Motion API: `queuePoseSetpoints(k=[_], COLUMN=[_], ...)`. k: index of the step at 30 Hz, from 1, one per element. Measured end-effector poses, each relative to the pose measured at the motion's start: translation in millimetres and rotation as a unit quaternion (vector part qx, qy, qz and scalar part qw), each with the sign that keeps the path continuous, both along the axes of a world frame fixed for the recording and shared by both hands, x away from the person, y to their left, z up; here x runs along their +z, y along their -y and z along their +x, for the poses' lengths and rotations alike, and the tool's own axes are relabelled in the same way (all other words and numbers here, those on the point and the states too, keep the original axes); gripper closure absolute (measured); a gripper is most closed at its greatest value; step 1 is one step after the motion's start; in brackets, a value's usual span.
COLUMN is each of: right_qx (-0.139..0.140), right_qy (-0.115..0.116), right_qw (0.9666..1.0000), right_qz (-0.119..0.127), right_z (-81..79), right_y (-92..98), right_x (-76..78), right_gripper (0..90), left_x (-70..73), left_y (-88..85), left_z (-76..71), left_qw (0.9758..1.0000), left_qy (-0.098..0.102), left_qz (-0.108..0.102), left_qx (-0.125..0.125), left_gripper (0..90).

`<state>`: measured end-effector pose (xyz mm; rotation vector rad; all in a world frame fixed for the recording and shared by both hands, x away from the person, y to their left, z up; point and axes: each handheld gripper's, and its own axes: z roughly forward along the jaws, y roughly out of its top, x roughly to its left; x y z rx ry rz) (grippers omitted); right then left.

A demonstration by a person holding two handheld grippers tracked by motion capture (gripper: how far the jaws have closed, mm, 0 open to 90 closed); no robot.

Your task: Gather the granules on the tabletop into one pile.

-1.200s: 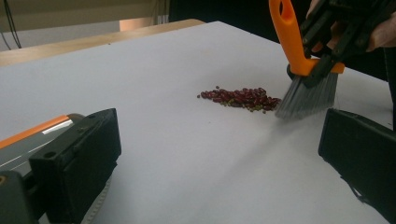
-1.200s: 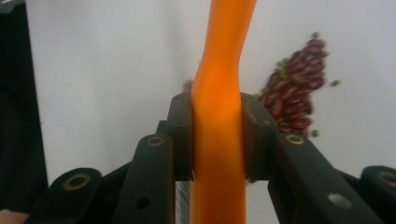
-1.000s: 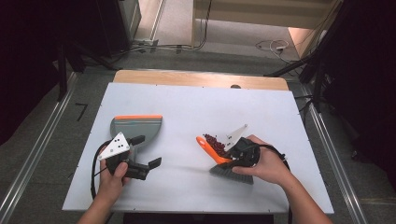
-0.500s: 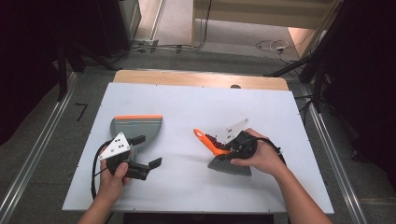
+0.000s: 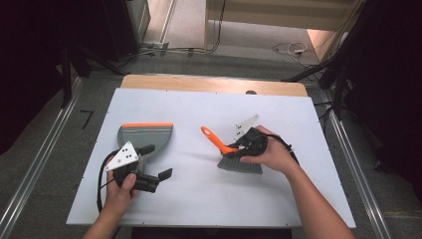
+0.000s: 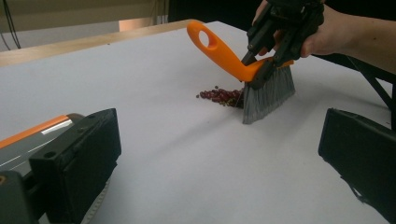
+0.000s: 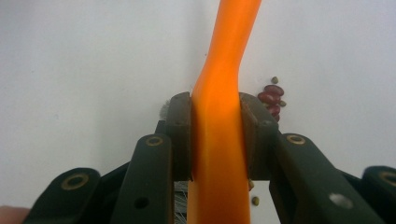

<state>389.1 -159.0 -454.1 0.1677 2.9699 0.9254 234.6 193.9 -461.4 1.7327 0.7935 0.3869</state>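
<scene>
No lettering, label, brand or number can be read on anything in these pictures: the orange handle of the brush (image 6: 223, 50), the dustpan (image 5: 145, 138) and the white table (image 5: 199, 194) all show plain, unmarked surfaces.

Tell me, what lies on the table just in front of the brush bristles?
A small pile of red beans lies against the brush bristles. Any beans under the bristles are covered.

My orange-handled brush (image 5: 234, 155) stands bristles-down on the table (handle tilted), touching the red beans (image 6: 218, 95).
</scene>
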Motion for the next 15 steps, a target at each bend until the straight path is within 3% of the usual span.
queuePoseSetpoints(k=[15], right_qx=[-0.003], right_qy=[0.006], right_qw=[0.9999], right_qz=[0.009], right_z=[22.4], right_y=[-12.9], right_x=[-1.1], right_gripper=[66.8], left_x=[-0.4], left_y=[-0.9], left_z=[0.6], left_qw=[1.0000], left_qy=[0.000], left_qz=[-0.003], left_qx=[0.000], left_gripper=[0.0])
